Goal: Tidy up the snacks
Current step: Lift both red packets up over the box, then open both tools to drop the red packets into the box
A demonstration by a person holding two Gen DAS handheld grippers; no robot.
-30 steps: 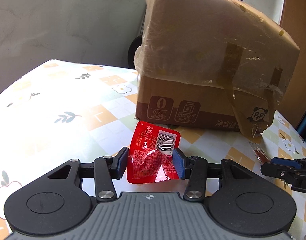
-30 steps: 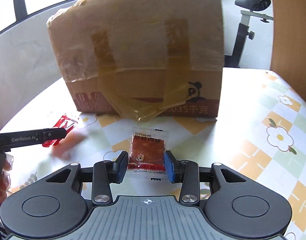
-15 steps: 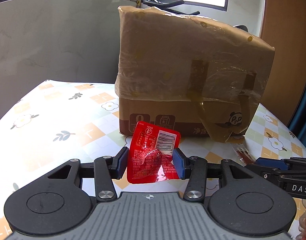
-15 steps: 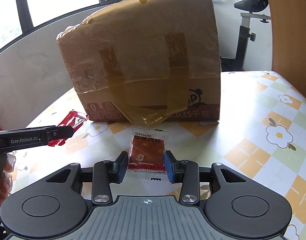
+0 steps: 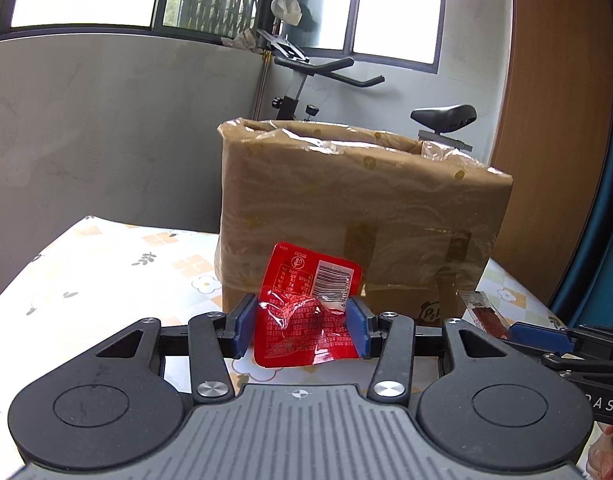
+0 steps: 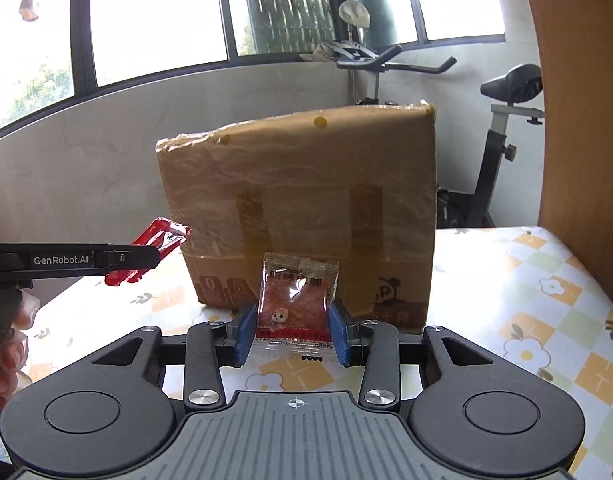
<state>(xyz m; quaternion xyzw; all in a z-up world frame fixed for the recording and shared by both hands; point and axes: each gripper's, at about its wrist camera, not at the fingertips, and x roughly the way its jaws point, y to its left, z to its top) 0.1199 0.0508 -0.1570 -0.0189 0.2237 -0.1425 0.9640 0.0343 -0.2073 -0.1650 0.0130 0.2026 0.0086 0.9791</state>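
My left gripper (image 5: 302,330) is shut on a crinkled red snack packet (image 5: 306,312) with a barcode, held in the air in front of a taped cardboard box (image 5: 362,216). My right gripper (image 6: 293,334) is shut on a small clear packet of orange-red dried snack (image 6: 296,300), also lifted off the table. In the right wrist view the left gripper (image 6: 146,257) shows from the side at the left, with the red packet (image 6: 158,244) sticking out of it. In the left wrist view the right gripper (image 5: 522,330) shows at the right edge with its snack packet (image 5: 484,314). The box top looks open, its inside hidden.
The box (image 6: 306,208) stands on a table with a flower-and-check cloth (image 6: 546,320). Behind it are a grey wall, windows and an exercise bike (image 6: 502,128). A wooden panel (image 5: 554,120) rises at the right. A person's fingers (image 6: 6,364) hold the left gripper.
Both grippers have risen with their packets still gripped. The box, which filled the views before, now sits lower and smaller, and its top edge and the windows have come into sight.
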